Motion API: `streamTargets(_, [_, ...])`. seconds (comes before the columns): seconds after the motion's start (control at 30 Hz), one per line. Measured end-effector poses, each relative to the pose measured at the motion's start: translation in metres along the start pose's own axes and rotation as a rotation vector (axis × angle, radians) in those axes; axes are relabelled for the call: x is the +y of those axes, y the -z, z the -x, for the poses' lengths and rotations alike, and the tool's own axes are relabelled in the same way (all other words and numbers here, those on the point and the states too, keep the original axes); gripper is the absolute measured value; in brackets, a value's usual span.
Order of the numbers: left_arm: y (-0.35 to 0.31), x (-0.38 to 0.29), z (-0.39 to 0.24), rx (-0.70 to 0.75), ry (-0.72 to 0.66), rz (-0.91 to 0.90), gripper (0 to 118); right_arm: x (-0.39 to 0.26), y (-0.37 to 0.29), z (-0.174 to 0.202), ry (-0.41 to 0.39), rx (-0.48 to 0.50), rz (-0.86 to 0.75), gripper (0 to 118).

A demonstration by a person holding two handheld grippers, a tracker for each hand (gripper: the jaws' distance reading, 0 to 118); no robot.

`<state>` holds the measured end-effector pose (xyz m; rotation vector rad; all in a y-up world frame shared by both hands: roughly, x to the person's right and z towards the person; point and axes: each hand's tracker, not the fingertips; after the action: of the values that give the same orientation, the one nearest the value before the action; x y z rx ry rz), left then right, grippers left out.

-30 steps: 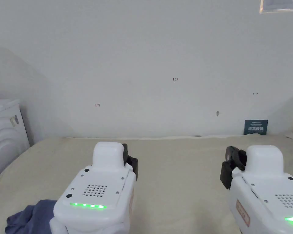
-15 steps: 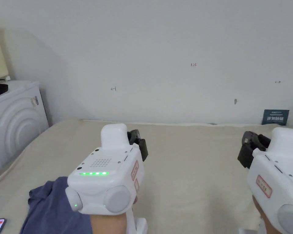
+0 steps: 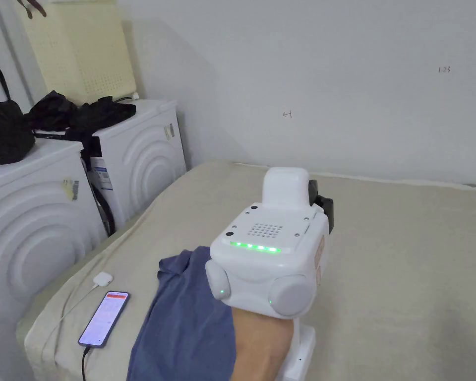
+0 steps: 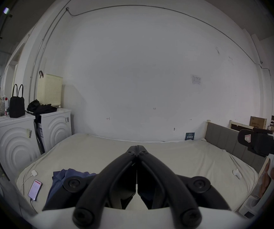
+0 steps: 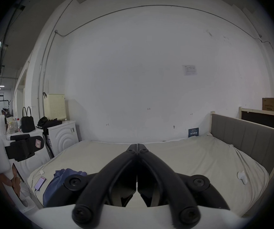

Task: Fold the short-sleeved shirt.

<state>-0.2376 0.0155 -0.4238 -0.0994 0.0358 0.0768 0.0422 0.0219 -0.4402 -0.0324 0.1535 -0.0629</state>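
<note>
Fingers on both grippers are pressed together with nothing between them: the left gripper (image 4: 137, 147) and the right gripper (image 5: 137, 145) each show their tips meeting in their own views, held up above the bed (image 3: 405, 258). So no grab has happened yet, as far as I can judge.

Using the phone (image 3: 104, 317) as my landmark: the blue short-sleeved shirt (image 3: 182, 317) is lying bunched just to the right of it, near the bed's front left corner, not spread out at all. A small white charger case (image 3: 102, 279) sits just behind the phone, with its cable running along that edge.

If I were doing this step, I'd part the fingers first, then come down on the shirt at two spots well apart, ideally shoulders or hem corners, and drag it away from the phone toward the open middle of the bed before flattening. Pinching only one layer matters, otherwise the thing stays wadded. Also worth keeping clear of that cable so the phone doesn't get yanked along.
</note>
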Motion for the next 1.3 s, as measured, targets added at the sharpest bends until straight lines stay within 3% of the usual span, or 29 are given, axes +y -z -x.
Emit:
streamTargets(0.4, [0.027, -0.012, -0.013, -0.037, 0.038, 0.015, 0, -0.008, 0.009, -0.003, -0.028, -0.011, 0.01, 0])
streamTargets(0.53, [0.069, -0.038, 0.0, 0.105, 0.101, 0.173, 0, -0.018, 0.012, -0.007, -0.048, -0.018, 0.037, 0])
streamTargets(0.8, [0.194, -0.14, 0.072, 0.214, 0.011, 0.621, 0, -0.051, 0.029, -0.026, -0.048, -0.037, 0.112, 0])
streamTargets(0.97, [0.207, -0.205, 0.106, 0.231, -0.014, 0.803, 0, -0.074, 0.055, -0.03, -0.016, -0.034, 0.179, 0])
streamTargets(1.1, [0.202, -0.243, 0.114, 0.281, -0.022, 0.832, 1, -0.092, 0.081, -0.023, -0.002, 0.002, 0.225, 0])
streamTargets(1.17, [0.203, -0.255, 0.115, 0.31, -0.013, 0.845, 13, -0.099, 0.09, -0.015, -0.009, 0.019, 0.247, 0])
streamTargets(1.27, [0.212, -0.263, 0.123, 0.363, -0.014, 0.831, 115, -0.107, 0.101, -0.007, -0.005, 0.045, 0.263, 0])
streamTargets(1.3, [0.216, -0.267, 0.126, 0.367, -0.032, 0.841, 116, -0.109, 0.103, -0.005, -0.008, 0.051, 0.268, 0])
